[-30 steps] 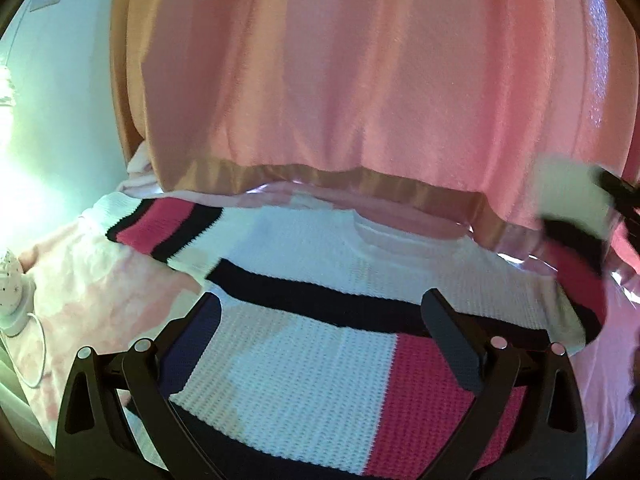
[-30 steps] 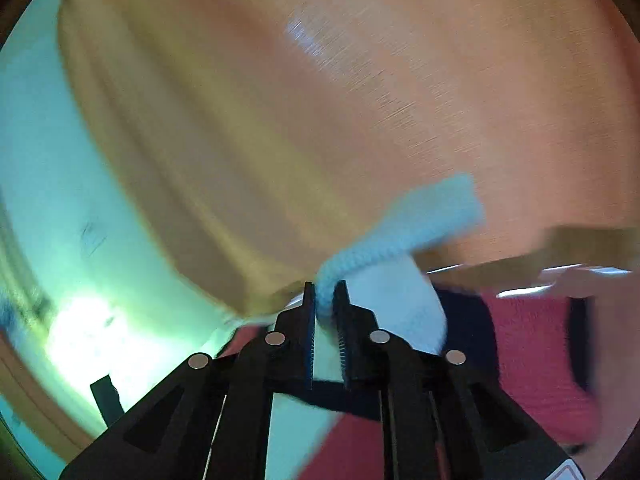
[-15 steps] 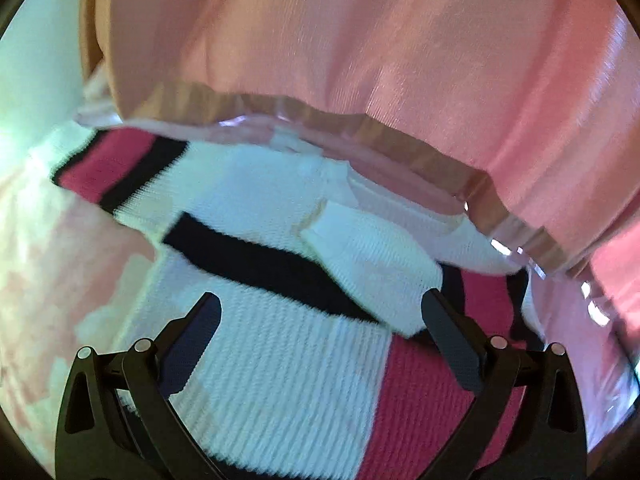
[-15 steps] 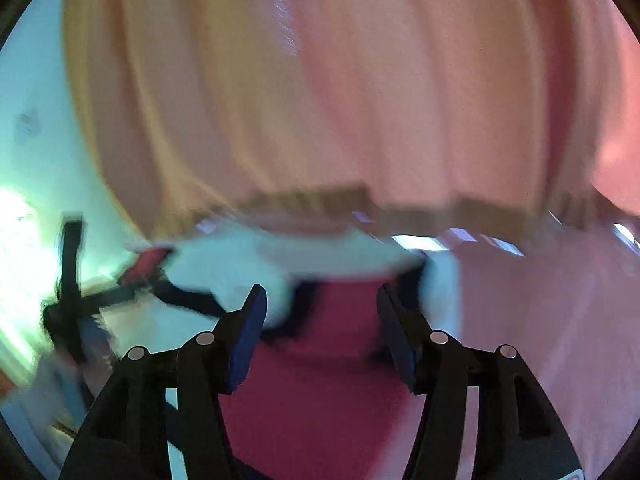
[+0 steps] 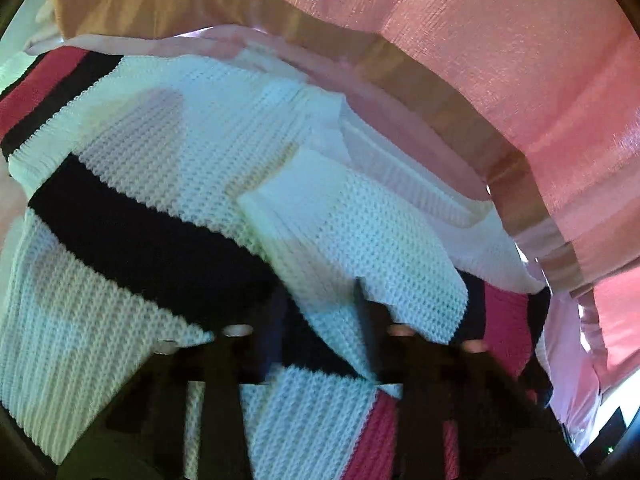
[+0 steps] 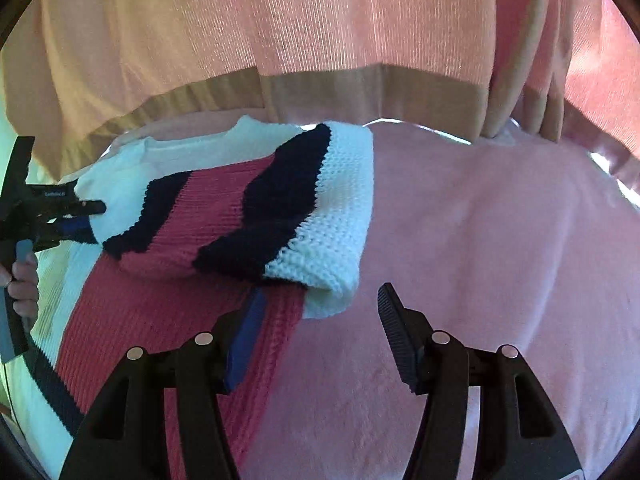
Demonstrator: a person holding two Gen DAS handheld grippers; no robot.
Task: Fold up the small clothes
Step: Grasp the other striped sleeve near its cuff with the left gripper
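Pink curtain with a tan hem across the back, hanging low over the far edge of the pink blanket. Wide bare stretch of blanket to the right of the knit sweater, with room to move there. Sweater spread flat on the blanket, in white, black and red bands; right sleeve folded inward over the chest, its white cuff lying diagonally across the black band. Left sleeve cut off at the frame's upper left.

Right gripper spread wide, nothing between its fingers, hovering over the sweater's right edge. Left gripper low over the cuff, heavily blurred; spread or pinching, cannot tell. Hand on its handle, half cropped.
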